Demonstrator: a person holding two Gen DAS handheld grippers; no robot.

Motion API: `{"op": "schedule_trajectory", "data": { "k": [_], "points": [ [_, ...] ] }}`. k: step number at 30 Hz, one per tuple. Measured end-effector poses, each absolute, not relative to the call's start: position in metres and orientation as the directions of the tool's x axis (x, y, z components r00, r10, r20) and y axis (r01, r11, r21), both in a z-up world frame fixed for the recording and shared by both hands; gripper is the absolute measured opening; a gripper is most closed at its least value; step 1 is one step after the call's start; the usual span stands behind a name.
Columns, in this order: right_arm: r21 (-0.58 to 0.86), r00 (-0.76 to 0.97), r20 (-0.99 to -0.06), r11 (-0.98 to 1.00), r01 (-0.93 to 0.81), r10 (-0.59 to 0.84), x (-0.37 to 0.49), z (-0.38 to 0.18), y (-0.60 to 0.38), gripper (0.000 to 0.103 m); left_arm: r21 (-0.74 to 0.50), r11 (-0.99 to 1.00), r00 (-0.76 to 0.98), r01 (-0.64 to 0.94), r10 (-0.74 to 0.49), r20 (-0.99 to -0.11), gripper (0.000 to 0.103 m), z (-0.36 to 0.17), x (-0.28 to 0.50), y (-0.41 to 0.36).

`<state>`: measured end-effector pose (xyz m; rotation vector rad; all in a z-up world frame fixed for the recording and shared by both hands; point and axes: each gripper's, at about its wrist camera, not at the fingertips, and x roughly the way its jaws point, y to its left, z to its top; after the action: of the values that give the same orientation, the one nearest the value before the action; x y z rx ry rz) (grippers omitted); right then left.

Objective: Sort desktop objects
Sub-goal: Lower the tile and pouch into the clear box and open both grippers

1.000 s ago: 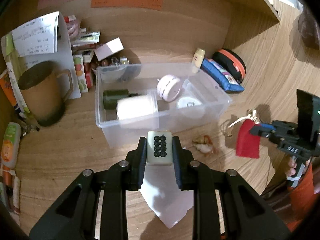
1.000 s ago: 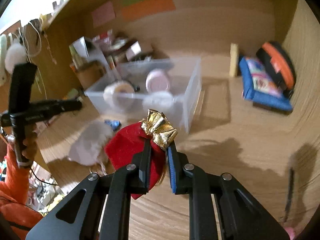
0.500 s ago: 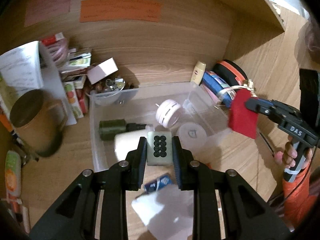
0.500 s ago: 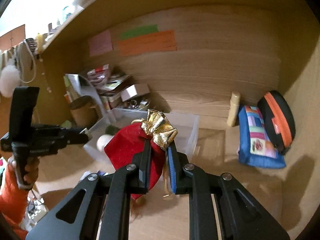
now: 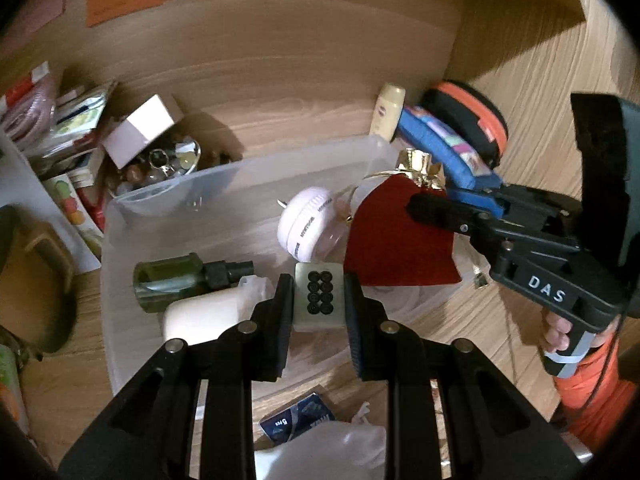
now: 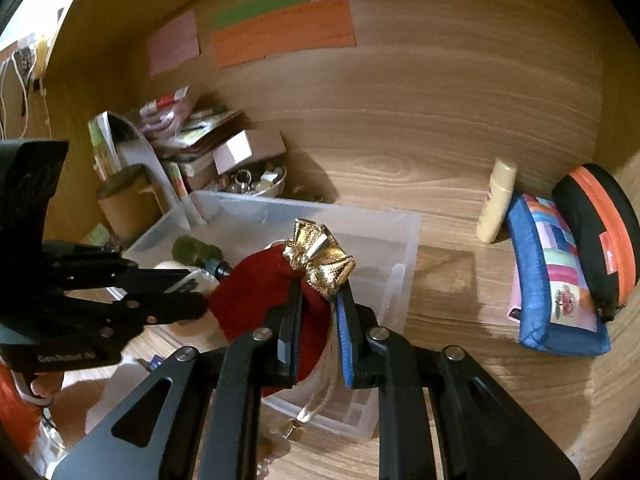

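A pale tile with black dots (image 5: 319, 294) is being clamped by its side edges between the fingers of the left gripper (image 5: 318, 300), which are closed tight on it, and it is being held over the open clear plastic bin (image 5: 120, 264) on the bench (image 5: 500, 320), presumably so that it can be released among the things already sorted there: a dark green bottle (image 5: 176, 284), a white round case (image 5: 306, 224) and a white roll (image 5: 200, 316). The red pouch (image 6: 256, 296) is being pinched at its gathered neck, just below the gold bow (image 6: 320, 256), by the fingers of the right gripper (image 6: 318, 308), which are almost fully closed; gripped there, the soft body is being left to hang free above the bin's right end. Both things are being kept above the rim, not yet inside. A blue packet (image 5: 298, 420) is lying outside the bin, seemingly waiting to be sorted.
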<state>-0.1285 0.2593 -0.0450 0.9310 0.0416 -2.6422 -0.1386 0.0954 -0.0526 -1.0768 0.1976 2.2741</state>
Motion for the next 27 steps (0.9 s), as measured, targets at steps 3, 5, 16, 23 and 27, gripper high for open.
{"op": "schedule_trajectory", "data": {
  "k": [3,5,16,23,27],
  "points": [
    [0.058,-0.733,-0.614,-0.943,0.328,-0.292,-0.127,-0.049,0.257,0.015,-0.096,-0.808,-0.492,-0.581,0.443,-0.749,0.024,-0.056,-0.141,0.099],
    [0.056,-0.729,-0.619,-0.942,0.330,-0.292,-0.129,-0.051,0.256,0.016,-0.101,-0.808,-0.485,-0.580,0.443,-0.754,0.024,-0.056,-0.144,0.101],
    [-0.036,-0.765,-0.610,-0.956,0.290,-0.209,-0.127,-0.053,0.251,0.025,-0.049,-0.822,-0.508,-0.568,0.397,-0.764,0.024,-0.060,-0.142,0.111],
    [-0.099,-0.825,-0.544,-0.965,0.243,-0.153,-0.119,-0.043,0.252,0.052,0.013,-0.855,-0.590,-0.519,0.347,-0.729,0.048,-0.042,-0.132,0.099],
    [-0.084,-0.820,-0.551,-0.967,0.239,-0.155,-0.121,-0.040,0.254,0.060,0.056,-0.873,-0.645,-0.484,0.313,-0.698,0.061,-0.030,-0.124,0.086]
  ]
}}
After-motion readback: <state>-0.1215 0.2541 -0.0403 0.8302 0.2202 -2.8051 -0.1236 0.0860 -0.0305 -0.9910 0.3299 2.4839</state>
